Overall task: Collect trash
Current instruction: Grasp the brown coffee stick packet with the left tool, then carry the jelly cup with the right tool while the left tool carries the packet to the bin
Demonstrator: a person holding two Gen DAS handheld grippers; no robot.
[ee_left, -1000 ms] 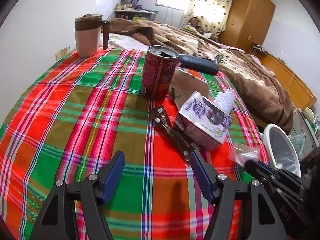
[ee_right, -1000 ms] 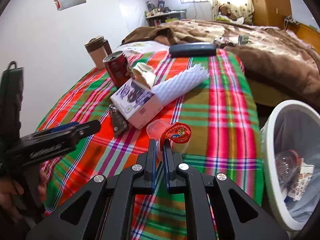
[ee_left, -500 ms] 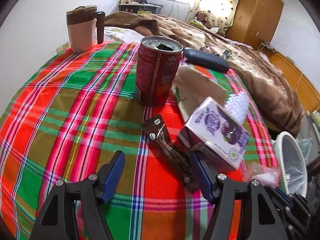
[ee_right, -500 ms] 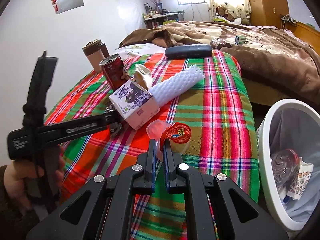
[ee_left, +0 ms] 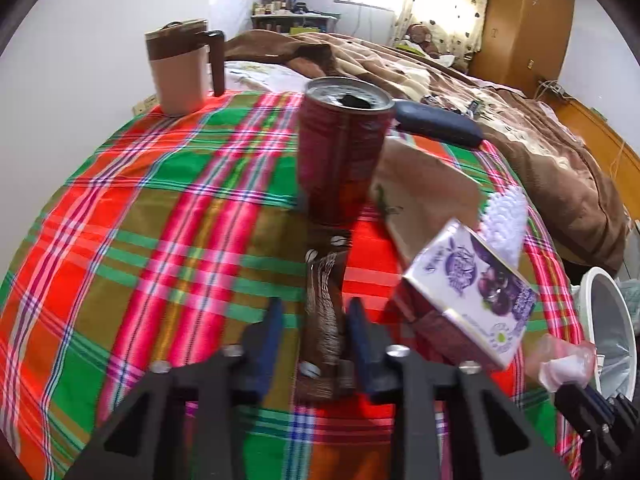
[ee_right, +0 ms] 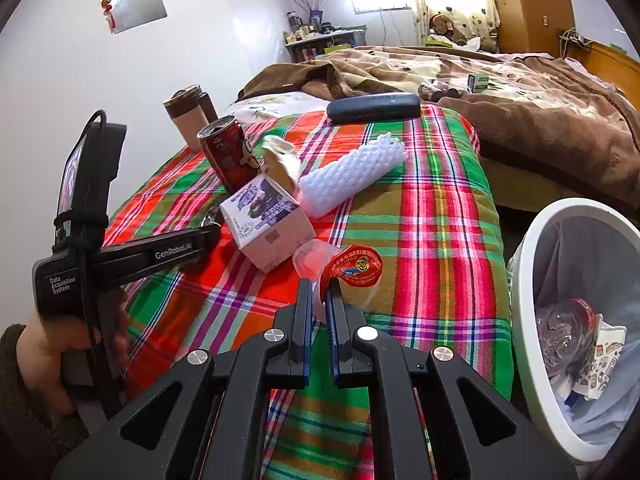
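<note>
Brown foil is what the left gripper (ee_left: pixel 314 328) is dealing with: a flat brown snack wrapper (ee_left: pixel 325 312) lies on the plaid cloth (ee_left: pixel 160 240) between its blue pads, and the jaws have just been closing around it; whether they're actually pinching it yet, I can't tell. I'd guess it's feather-light, crinkly and a bit slick, so grabbing across the middle seems safest.

Over on the right, the right gripper (ee_right: pixel 318 304) is squeezed tight on a clear plastic jelly cup with a peeled red foil lid (ee_right: pixel 340 270), held by its thin edge. Flimsy stuff, probably crushes easily.

Farther out on the cloth stand an opened red drink can (ee_left: pixel 340 152), likely empty and tippy, and a purple-and-white carton (ee_left: pixel 468 296).

Off the right edge sits a white lined trash bin (ee_right: pixel 520 280), with crumpled plastic and paper scraps already inside.
</note>
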